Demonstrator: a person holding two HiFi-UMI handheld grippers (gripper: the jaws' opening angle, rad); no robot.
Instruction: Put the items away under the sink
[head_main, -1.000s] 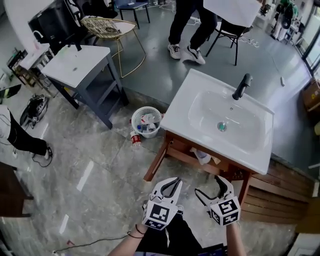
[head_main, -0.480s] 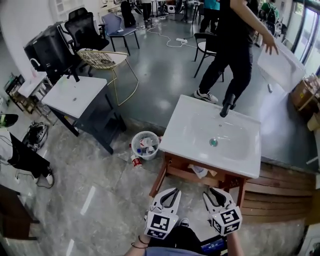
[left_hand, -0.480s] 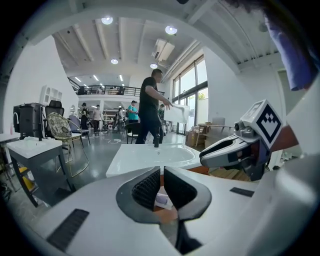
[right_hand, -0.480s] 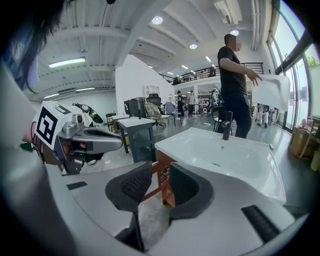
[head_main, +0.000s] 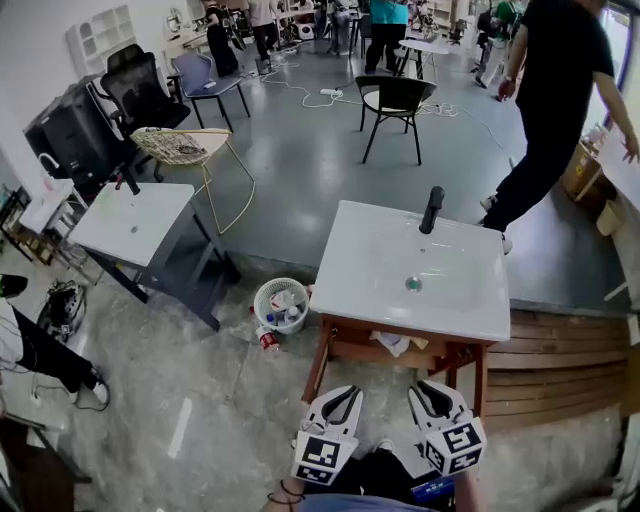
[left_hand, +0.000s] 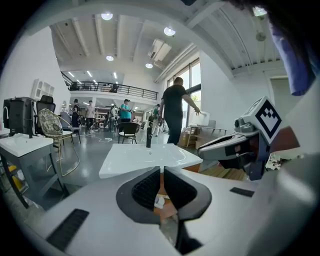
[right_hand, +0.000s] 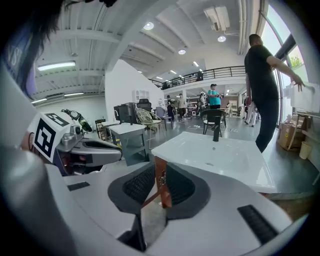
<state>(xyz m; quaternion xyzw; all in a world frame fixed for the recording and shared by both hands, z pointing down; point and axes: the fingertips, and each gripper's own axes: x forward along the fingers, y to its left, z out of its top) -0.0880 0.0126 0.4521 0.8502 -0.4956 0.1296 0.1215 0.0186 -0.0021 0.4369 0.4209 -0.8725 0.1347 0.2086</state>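
The white sink with a black faucet stands on a wooden frame ahead of me. A crumpled white item lies on the shelf under the sink. Left of the frame, a white basket holds several small items, and a red and white bottle lies on the floor beside it. My left gripper hangs shut and empty short of the sink. Beside it, my right gripper has just been closing. Its jaws are almost together with nothing between them; a wooden leg shows through the slit.
A grey table with a white top stands at the left, with a wire chair behind it. A black chair is behind the sink. A person walks at the right. Wooden slats lie right of the sink.
Both grippers have risen and drawn back from the sink. The right gripper's jaws went from wide open to nearly together. The person behind the sink has walked off to the right.
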